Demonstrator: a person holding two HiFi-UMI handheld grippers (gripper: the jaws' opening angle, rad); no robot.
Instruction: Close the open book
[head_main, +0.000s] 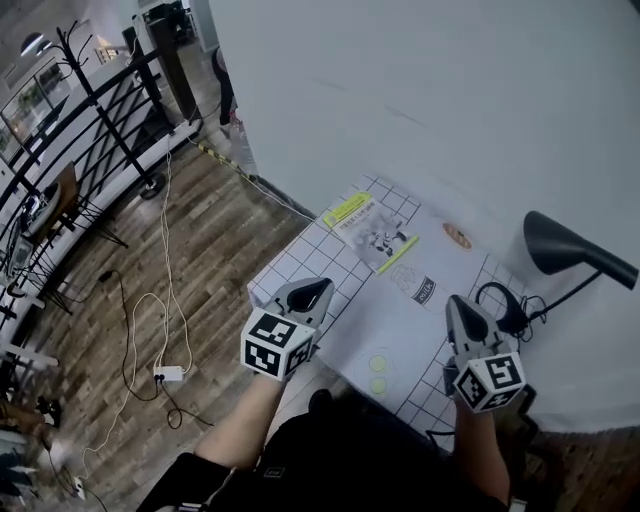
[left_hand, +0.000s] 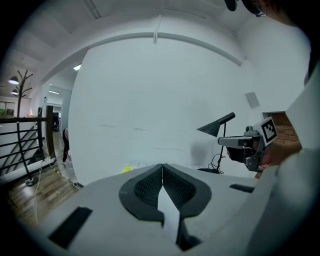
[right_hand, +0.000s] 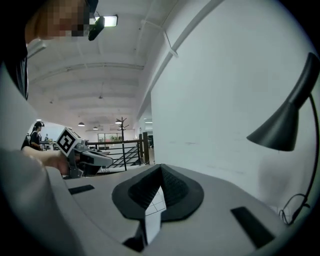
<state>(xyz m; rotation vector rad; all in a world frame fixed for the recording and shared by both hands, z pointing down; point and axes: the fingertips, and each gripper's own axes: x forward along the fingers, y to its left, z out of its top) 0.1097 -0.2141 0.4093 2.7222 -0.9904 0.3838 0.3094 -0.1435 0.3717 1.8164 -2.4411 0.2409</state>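
The left gripper (head_main: 322, 288) has its jaws pressed together with nothing between them, and so does the right gripper (head_main: 456, 302). Both hang apart from the book (head_main: 385, 245) and touch nothing. The book lies flat on the grid-patterned table (head_main: 300, 262), at 1 o'clock from the left gripper and 11 o'clock from the right. Its printed face is up. Its long axis runs diagonally, with the yellow-striped end toward 10 o'clock and the other end toward 4 o'clock. A black lamp (head_main: 565, 250) stands at 2 o'clock from the right gripper.
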